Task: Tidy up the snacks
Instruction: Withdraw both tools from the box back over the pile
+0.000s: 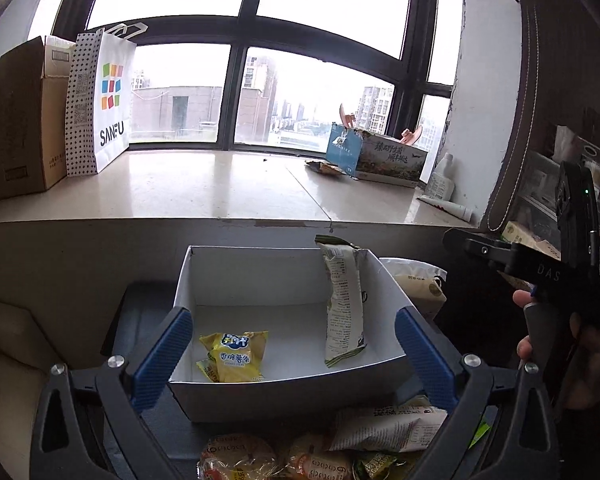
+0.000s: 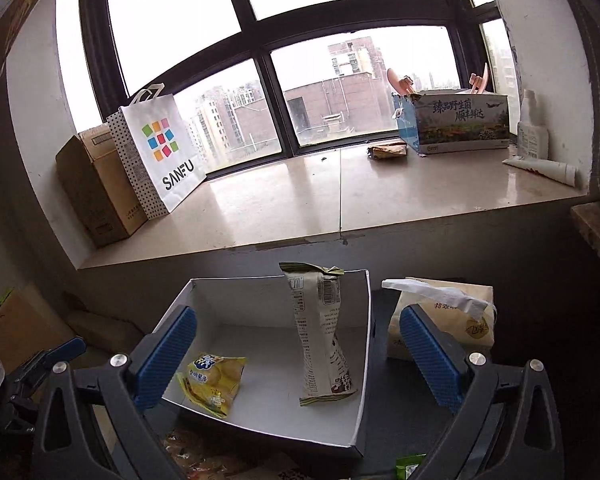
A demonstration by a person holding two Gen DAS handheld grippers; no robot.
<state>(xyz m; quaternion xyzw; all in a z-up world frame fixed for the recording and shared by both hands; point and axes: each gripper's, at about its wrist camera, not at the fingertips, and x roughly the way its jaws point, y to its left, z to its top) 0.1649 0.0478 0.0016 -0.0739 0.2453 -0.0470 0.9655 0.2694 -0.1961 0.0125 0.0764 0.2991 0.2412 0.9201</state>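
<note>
A white open box (image 1: 236, 272) (image 2: 236, 292) stands on a dark surface. Inside lie yellow snack packets (image 1: 236, 356) (image 2: 214, 380), and a tall pale green-and-white packet (image 1: 344, 300) (image 2: 320, 332) leans upright against the box's right wall. My left gripper (image 1: 296, 356) is open and empty, held above the box's near edge. My right gripper (image 2: 300, 364) is open and empty, above the box; it also shows in the left wrist view (image 1: 540, 276), at the right in a hand. Several loose snack packets (image 1: 380, 428) lie in front of the box.
A tissue pack (image 2: 448, 312) sits right of the box. Behind is a stone window sill (image 1: 220, 188) with a cardboard box (image 1: 20, 120), a SANFU paper bag (image 1: 100, 100), a printed carton (image 1: 380, 156), a bottle and a tube (image 2: 540, 166).
</note>
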